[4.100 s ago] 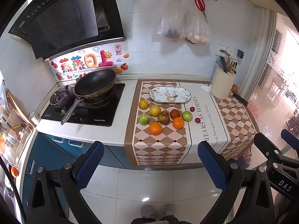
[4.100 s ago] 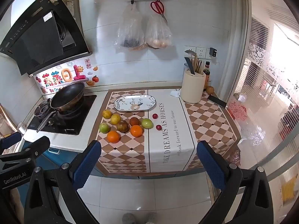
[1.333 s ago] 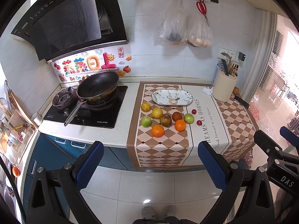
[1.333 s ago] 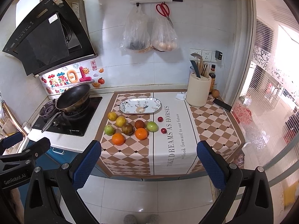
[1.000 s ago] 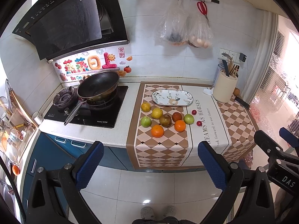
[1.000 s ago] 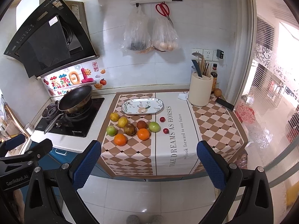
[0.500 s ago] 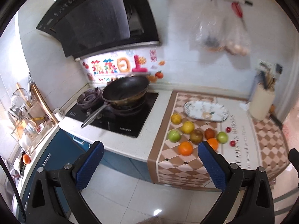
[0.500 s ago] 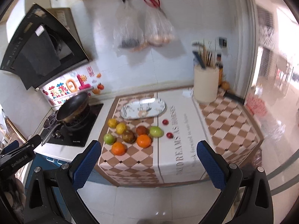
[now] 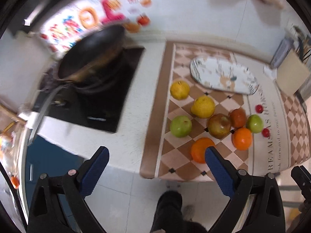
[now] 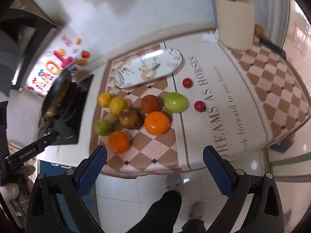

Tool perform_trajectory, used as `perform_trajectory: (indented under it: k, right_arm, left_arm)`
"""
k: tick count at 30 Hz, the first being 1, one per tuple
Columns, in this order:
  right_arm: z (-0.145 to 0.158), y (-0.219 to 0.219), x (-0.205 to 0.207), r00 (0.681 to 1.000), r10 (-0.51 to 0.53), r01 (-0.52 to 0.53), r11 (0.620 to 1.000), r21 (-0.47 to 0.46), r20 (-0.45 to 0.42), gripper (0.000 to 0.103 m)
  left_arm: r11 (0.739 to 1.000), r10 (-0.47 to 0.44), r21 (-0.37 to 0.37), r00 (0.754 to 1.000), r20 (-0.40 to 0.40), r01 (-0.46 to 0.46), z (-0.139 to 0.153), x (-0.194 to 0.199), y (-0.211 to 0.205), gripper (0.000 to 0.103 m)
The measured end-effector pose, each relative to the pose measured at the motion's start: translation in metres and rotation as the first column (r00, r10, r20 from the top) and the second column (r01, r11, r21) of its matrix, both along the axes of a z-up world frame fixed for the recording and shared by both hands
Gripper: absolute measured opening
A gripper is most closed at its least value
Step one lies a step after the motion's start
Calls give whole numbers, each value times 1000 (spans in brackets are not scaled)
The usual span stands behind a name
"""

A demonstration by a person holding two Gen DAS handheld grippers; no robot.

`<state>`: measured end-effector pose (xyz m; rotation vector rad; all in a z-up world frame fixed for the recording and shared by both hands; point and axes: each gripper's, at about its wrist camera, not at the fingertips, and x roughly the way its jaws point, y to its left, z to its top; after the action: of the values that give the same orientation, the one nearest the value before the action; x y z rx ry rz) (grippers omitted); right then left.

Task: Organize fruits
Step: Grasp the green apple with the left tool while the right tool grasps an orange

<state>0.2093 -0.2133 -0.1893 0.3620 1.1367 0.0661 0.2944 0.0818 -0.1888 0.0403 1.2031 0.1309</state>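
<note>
Several fruits lie on a checkered counter mat: two oranges, two yellow citrus, green apples, a brown-red fruit and two small red cherry tomatoes. An empty oval patterned plate sits behind them. My left gripper is open and empty, just before the counter edge by the near orange. My right gripper is open and empty, before the counter edge in front of the fruits.
A black wok sits on the stove left of the mat. A cream utensil holder stands at the back right. The tiled floor and a person's leg are below the counter edge.
Both grippers have moved in quickly toward the counter and tilted down; the fruits now look much larger and closer. Both stay open and empty.
</note>
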Motion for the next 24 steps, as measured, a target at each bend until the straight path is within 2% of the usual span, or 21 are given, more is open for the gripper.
perform_trajectory:
  k: [2, 4, 8, 11, 16, 17, 18, 20, 22, 23, 24]
  right_arm:
    - [-20, 10, 23, 999, -6, 5, 1000, -16, -50, 101]
    - [-35, 18, 40, 996, -10, 8, 1000, -24, -87, 101]
    - [-68, 37, 71, 987, -7, -7, 996, -84, -158, 101]
    - [-94, 46, 89, 978, -15, -10, 993, -119, -210, 100]
    - [-121, 48, 106, 962, -32, -6, 990, -141, -269, 97]
    - [-125, 49, 109, 959, -34, -7, 989, -146, -280, 97]
    - [-130, 49, 112, 956, -35, -7, 990, -142, -291, 97]
    - [-138, 49, 117, 948, -38, -3, 992, -128, -315, 94]
    - [-144, 48, 121, 944, -39, 1, 993, -116, -328, 92]
    - [-147, 48, 124, 942, -42, 5, 994, -113, -333, 91]
    - [-149, 47, 126, 940, -45, 8, 994, -109, -338, 91]
  left_arm:
    - [998, -34, -50, 996, -82, 30, -25, 28, 4, 89]
    - [994, -69, -93, 988, -136, 57, -45, 48, 4, 88]
    - [984, -151, -125, 959, -239, 124, -88, 83, -6, 88]
    - [977, -195, -142, 936, -292, 160, -110, 98, -12, 88]
    - [965, -251, -166, 904, -346, 204, -134, 113, -18, 88]
    - [963, -259, -167, 899, -353, 211, -138, 115, -19, 84]
    - [960, -269, -178, 893, -360, 217, -142, 118, -20, 72]
    - [956, -279, -199, 879, -386, 216, -149, 121, -20, 64]
    - [952, -288, -214, 874, -391, 218, -154, 120, -21, 61]
    - [952, -290, -214, 872, -395, 220, -156, 121, -21, 55]
    - [952, -290, -210, 870, -398, 222, -158, 122, -20, 54]
